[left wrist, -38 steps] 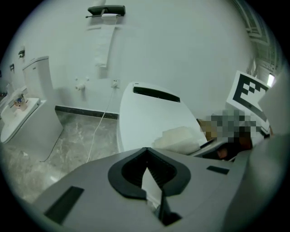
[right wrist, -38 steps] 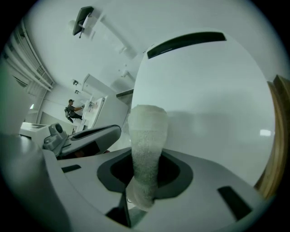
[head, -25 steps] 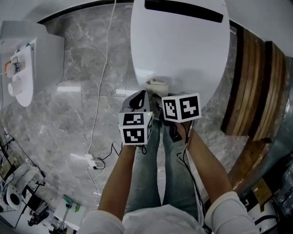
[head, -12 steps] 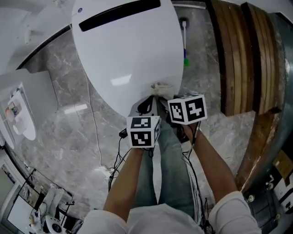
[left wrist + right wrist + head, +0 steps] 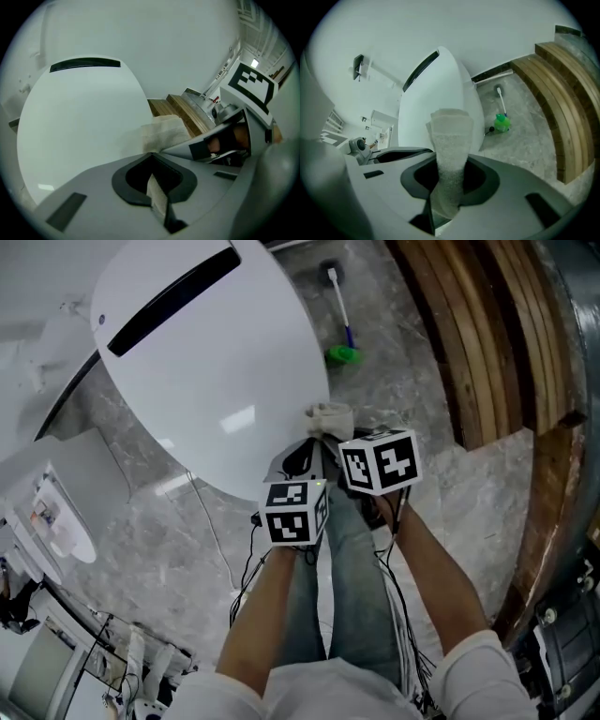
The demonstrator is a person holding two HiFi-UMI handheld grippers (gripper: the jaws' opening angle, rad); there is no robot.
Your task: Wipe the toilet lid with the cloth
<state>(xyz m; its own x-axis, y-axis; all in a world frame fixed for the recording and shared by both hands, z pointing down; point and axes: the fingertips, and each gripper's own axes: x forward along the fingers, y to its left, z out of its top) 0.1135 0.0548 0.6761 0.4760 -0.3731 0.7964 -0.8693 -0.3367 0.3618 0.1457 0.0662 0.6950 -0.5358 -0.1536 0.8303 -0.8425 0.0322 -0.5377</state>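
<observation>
Wipe under way, by my reading: left gripper (image 5: 157, 194) and right gripper (image 5: 446, 197) both sit pinched shut on the cloth (image 5: 450, 140), its free end bunched just past the fingertips at the toilet lid (image 5: 206, 381) rim; next move wants a press and sweep across.

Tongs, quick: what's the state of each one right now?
Left tongs: closed, pinching an edge of the cloth.
Right tongs: closed on the same cloth.
</observation>
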